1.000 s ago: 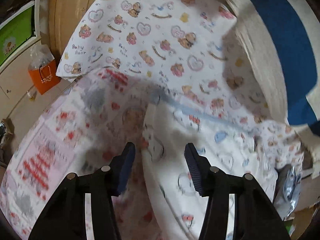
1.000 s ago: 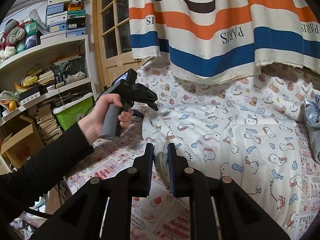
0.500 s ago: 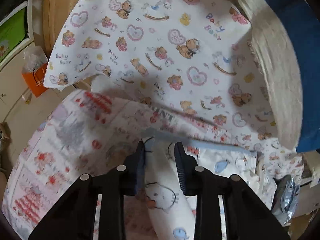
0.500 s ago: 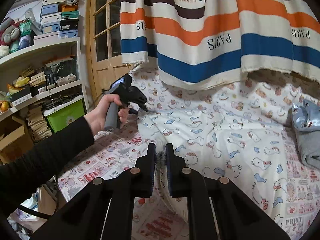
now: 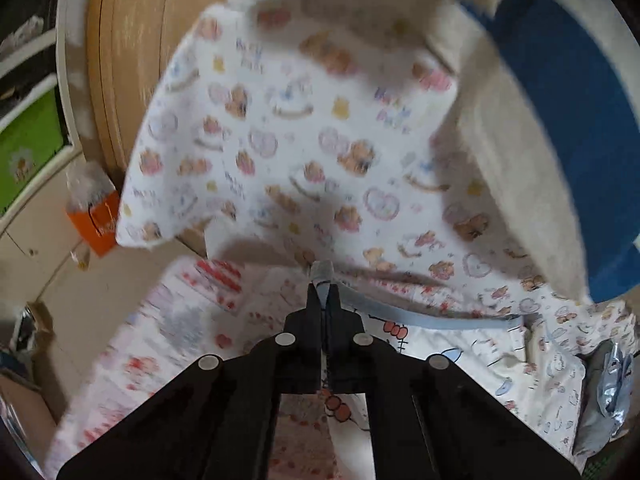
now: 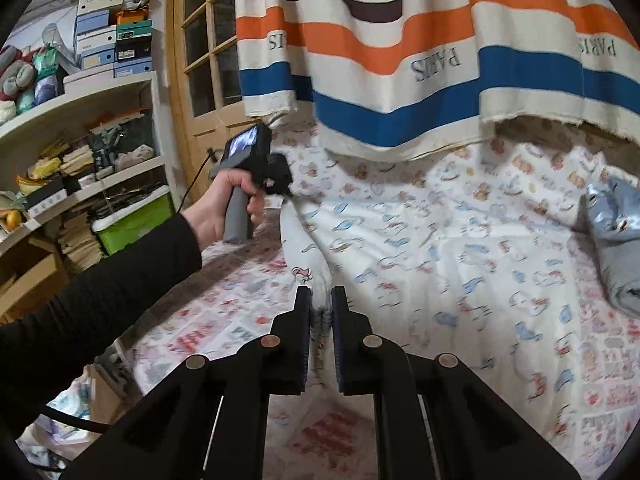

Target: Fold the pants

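Note:
The pants [image 6: 420,256] are white with a cat and blue fish print and lie spread on the bed. My left gripper [image 5: 324,292] is shut on their light blue waistband [image 5: 400,314] at its corner, lifted a little. In the right wrist view the left gripper [image 6: 290,192] holds the far left corner of the pants. My right gripper [image 6: 320,300] is shut on the near edge of the pants, a bunched fold between its fingers. The cloth stretches between the two grippers.
A bear-print sheet [image 5: 304,152] and a red-print sheet [image 6: 224,320] cover the bed. A striped cloth [image 6: 420,60] hangs over the back. A grey and silvery garment [image 6: 616,232] lies at right. Shelves [image 6: 80,152] and a wooden door [image 6: 204,60] stand at left.
My left gripper went from open above the pants to shut on the waistband corner and lifted it. My right gripper stayed shut on the near edge and rose slightly.

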